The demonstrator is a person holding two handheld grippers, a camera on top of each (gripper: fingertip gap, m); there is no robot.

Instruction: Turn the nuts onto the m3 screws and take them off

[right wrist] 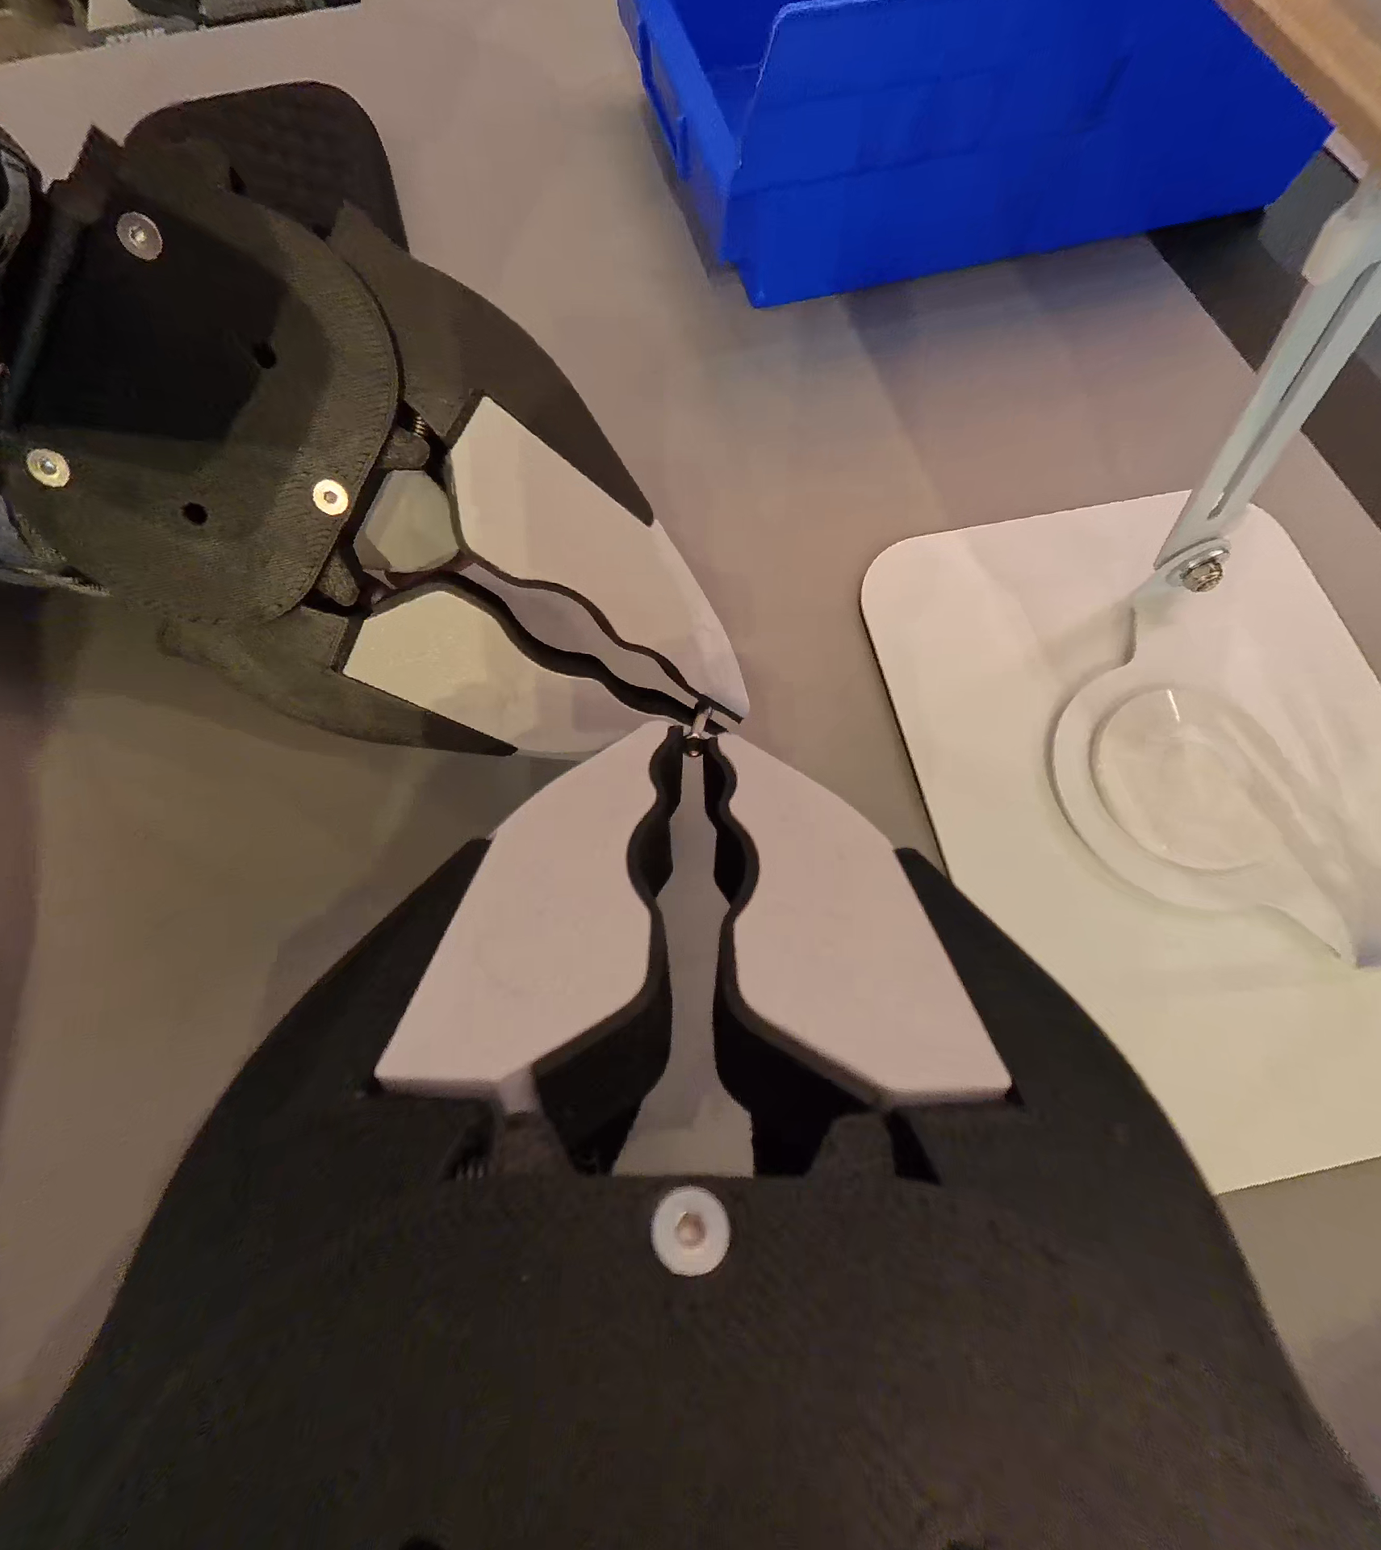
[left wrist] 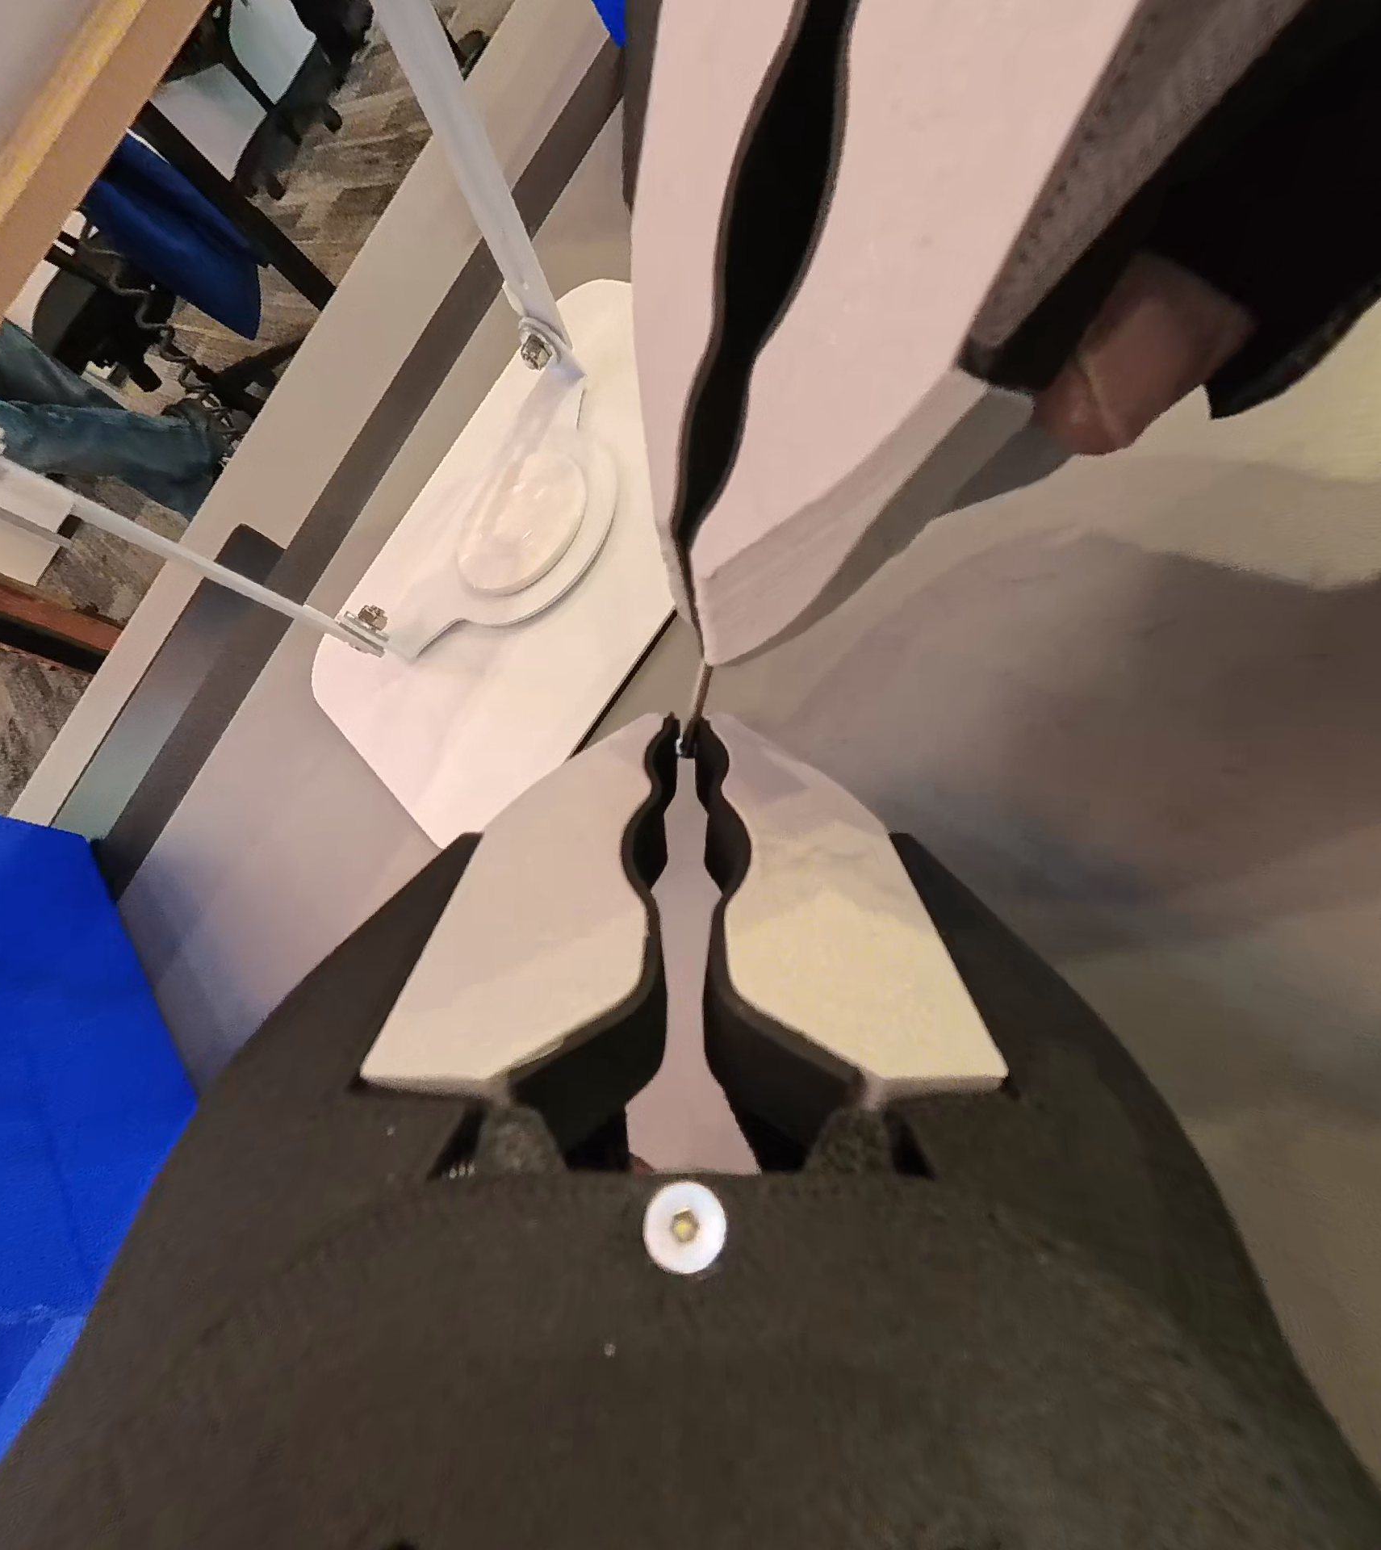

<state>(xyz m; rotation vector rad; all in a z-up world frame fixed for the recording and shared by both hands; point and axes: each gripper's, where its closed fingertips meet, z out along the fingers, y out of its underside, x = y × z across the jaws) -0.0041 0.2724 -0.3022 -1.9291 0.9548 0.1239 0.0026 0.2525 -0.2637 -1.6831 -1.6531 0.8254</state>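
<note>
A small, thin metal pin spans the short gap between my two grippers above the grey table. My left gripper is shut on its near end, where a small shiny head sits between the pads. My right gripper comes down from the top of the left wrist view and is shut on the far end. In the right wrist view my right gripper pinches the pin at its tips. The left gripper reaches in from the left and grips the same pin.
A white base plate carries a clear round lens on a white bracket with slotted metal arms; it also shows in the left wrist view. A blue bin stands behind. A hand holds the right gripper. Across from one pair of fingers to the other is roughly 4 centimetres.
</note>
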